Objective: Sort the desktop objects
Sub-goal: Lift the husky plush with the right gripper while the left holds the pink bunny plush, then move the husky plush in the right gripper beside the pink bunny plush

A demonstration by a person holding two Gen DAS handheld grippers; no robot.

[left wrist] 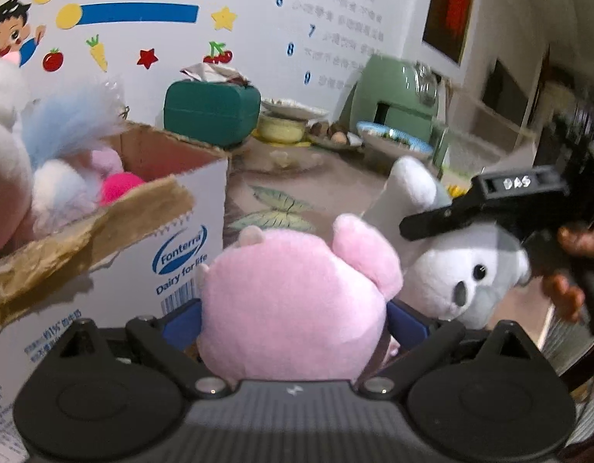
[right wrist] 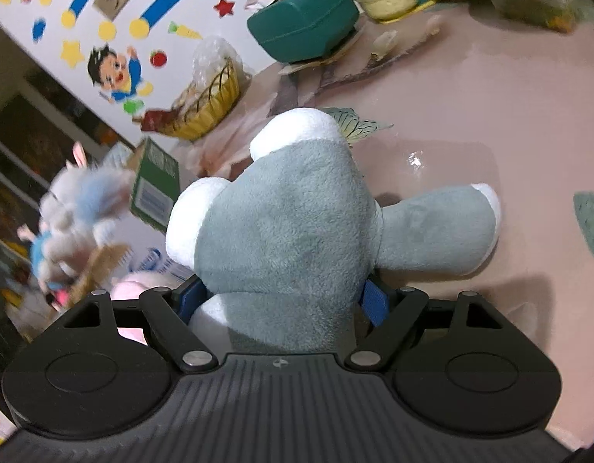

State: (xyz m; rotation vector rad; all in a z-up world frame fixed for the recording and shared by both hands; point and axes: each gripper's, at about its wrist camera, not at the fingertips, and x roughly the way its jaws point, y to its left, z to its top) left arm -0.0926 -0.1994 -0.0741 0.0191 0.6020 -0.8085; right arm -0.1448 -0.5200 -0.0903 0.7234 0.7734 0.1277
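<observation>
Through my left wrist camera, my left gripper (left wrist: 293, 320) has the pink plush toy (left wrist: 297, 301) between its blue pads (left wrist: 407, 322), both pads pressed into its sides — a grip on a wide, soft thing. Just left of it stands the cardboard box (left wrist: 173, 231), flaps up, already holding fluffy toys (left wrist: 65, 177) in white, blue and hot pink. To the right, the grey and white plush dog (left wrist: 466, 270) faces the camera with my right gripper's black finger (left wrist: 451, 218) across the top of its head and my right hand (left wrist: 574, 270) behind it. A green tissue box (left wrist: 212, 112) and dishes sit farther back on the pink table (left wrist: 335, 177). Through my right wrist camera, my right gripper (right wrist: 281, 301) is clamped on that plush dog (right wrist: 289, 223), seen from behind, its blue pads (right wrist: 376, 301) sunk into the grey fur — the legs stick out above the tabletop (right wrist: 489, 115). The box (right wrist: 154, 189) and its toys are blurred at the left.
</observation>
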